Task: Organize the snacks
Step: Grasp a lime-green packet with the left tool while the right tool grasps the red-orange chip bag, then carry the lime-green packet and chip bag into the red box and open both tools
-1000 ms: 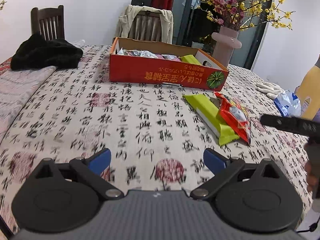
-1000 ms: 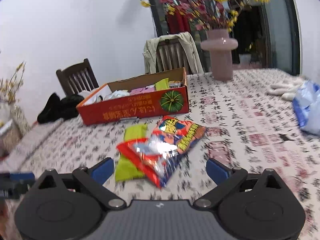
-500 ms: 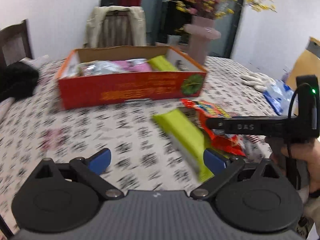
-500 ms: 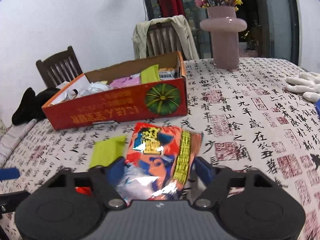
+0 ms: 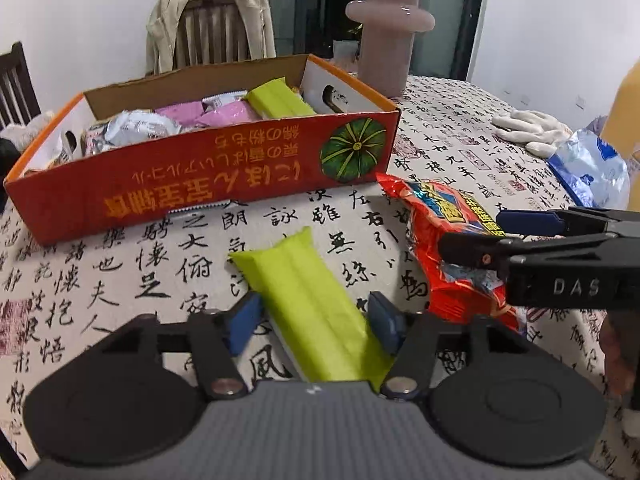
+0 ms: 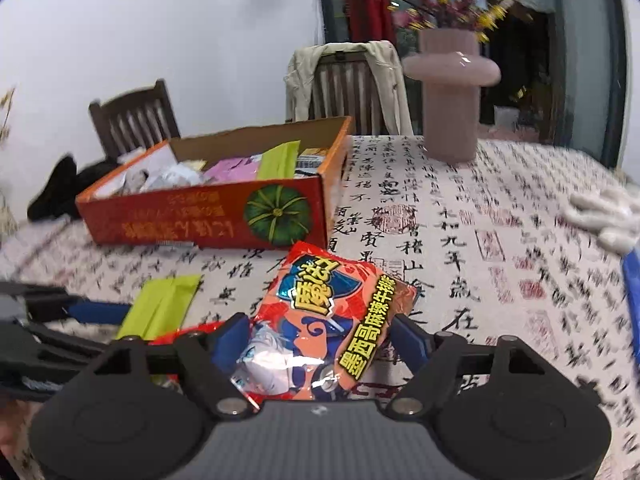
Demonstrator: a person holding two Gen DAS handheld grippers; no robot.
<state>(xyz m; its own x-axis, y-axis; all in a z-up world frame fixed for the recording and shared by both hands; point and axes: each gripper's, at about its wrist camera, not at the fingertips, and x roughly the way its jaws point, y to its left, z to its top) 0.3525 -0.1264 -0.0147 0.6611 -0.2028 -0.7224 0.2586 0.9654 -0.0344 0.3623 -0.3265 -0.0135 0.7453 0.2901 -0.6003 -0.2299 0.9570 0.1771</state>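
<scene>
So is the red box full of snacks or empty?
Partly full. The red box has no lid, and silver, pink and green packets lie inside. How deep the pile goes cannot be told.

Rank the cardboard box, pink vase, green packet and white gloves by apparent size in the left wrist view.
1. cardboard box
2. green packet, though it lies nearest the camera
3. pink vase
4. white gloves

Matte black plastic left gripper (image 5: 314,320) carries blue pads on its fingers (image 5: 240,322), silver pivot screws and a grey ribbed body flanked by two round black housings. The matching right gripper (image 6: 320,338) bears white "DAS" lettering on its side.
</scene>
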